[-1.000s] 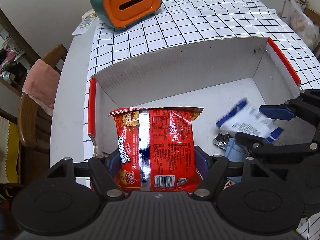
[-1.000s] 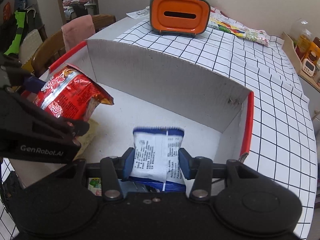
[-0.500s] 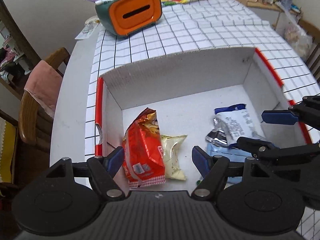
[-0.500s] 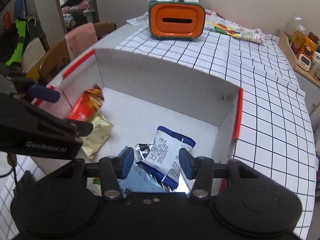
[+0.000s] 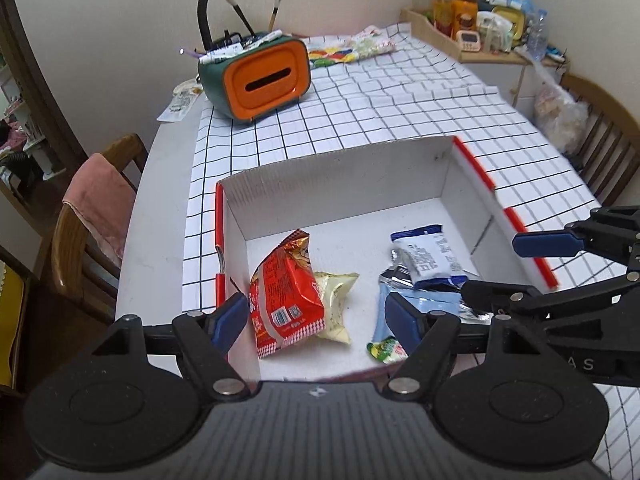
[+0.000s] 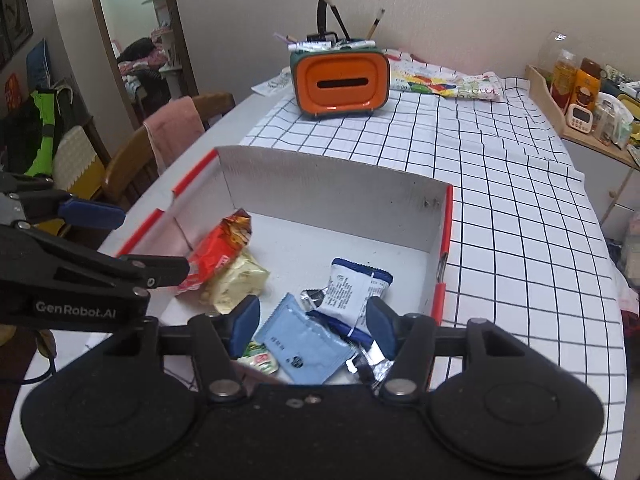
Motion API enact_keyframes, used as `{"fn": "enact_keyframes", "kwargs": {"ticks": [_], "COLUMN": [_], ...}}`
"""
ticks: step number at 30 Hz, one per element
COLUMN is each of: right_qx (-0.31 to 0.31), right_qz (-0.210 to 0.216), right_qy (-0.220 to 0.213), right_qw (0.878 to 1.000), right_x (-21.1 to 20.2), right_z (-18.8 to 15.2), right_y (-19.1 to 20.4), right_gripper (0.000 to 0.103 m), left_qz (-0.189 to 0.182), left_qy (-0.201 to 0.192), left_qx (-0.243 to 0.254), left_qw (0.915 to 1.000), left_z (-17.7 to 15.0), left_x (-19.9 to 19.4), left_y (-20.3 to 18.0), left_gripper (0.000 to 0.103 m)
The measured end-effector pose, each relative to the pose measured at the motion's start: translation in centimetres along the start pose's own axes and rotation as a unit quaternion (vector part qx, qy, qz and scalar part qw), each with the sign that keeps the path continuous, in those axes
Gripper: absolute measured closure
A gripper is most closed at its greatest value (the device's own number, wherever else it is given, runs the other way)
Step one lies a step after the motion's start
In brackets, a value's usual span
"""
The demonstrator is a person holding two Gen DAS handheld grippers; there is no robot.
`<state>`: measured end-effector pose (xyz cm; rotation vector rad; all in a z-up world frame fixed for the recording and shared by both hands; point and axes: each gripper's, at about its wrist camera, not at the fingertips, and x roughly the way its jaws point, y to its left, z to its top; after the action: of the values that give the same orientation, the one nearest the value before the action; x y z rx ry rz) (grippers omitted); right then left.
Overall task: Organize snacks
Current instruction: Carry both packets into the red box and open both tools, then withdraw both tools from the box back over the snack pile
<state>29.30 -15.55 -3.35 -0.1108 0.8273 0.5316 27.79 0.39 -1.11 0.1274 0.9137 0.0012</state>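
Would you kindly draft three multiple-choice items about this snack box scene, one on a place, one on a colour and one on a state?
1. Where does the red snack bag lie?
A. On the checked tablecloth
B. In the cardboard box, leaning on the pale yellow packet
C. On the chair

2. What colour is the front of the tissue box?
A. Orange
B. Purple
C. White

3. How do the left tool and right tool stand?
A. Both shut on snacks
B. Only the left holds a bag
C. Both open, holding nothing

Answers:
1 B, the red bag sits at the box's left side, resting against the yellow packet.
2 A, its slotted face is orange.
3 C, both pairs of blue pads are spread apart and the snacks lie on the box floor.
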Motion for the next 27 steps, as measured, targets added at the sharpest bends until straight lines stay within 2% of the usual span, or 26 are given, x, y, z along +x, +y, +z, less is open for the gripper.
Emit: {"fn": "enact_keyframes", "kwargs": {"ticks": [6, 8, 9, 10, 17, 19, 27], "right_qx": [0.01, 0.013, 0.014, 0.016, 0.022, 0.025, 0.035], "right_qz": [-0.002, -0.005, -0.004, -0.005, 0.002, 0.005, 0.011], "right_qy": [-0.022, -0.031, -0.037, -0.045, -0.055, -0.057, -0.062], "right_qw": [1.0, 0.999, 0.999, 0.999, 0.998, 0.998, 0.997], "right_x": [-2.8, -3.8, -4.3, -4.8, -7.0, -7.4, -8.8], "right_z": [-1.2, -1.7, -2.0, -2.2, -4.4, -5.1, -8.6], "right_y": [1.0, 1.4, 1.6, 1.7, 2.8, 3.0, 3.4], "right_gripper": [0.041, 0.031, 0.02, 0.016, 0.008, 0.001, 0.0], "left_qz": [-0.012, -0.013, -0.016, -0.017, -0.029, -0.036, -0.062], "left_qy": [-0.022, -0.03, -0.033, -0.038, -0.054, -0.057, -0.069], "left_qx": [-0.005, -0.005, -0.005, -0.006, 0.001, 0.0, -0.002], "left_qw": [0.9997, 0.9994, 0.9993, 0.9991, 0.9981, 0.9977, 0.9957], "left_z": [-1.5, -2.1, -2.4, -2.8, -5.7, -6.6, -10.9], "left_x": [-2.9, -3.8, -4.2, -4.7, -6.9, -7.3, -8.6], "left_y": [0.3, 0.4, 0.5, 0.5, 0.3, 0.2, 0.3], "left_gripper": [0.023, 0.023, 0.021, 0.021, 0.018, 0.017, 0.015]}}
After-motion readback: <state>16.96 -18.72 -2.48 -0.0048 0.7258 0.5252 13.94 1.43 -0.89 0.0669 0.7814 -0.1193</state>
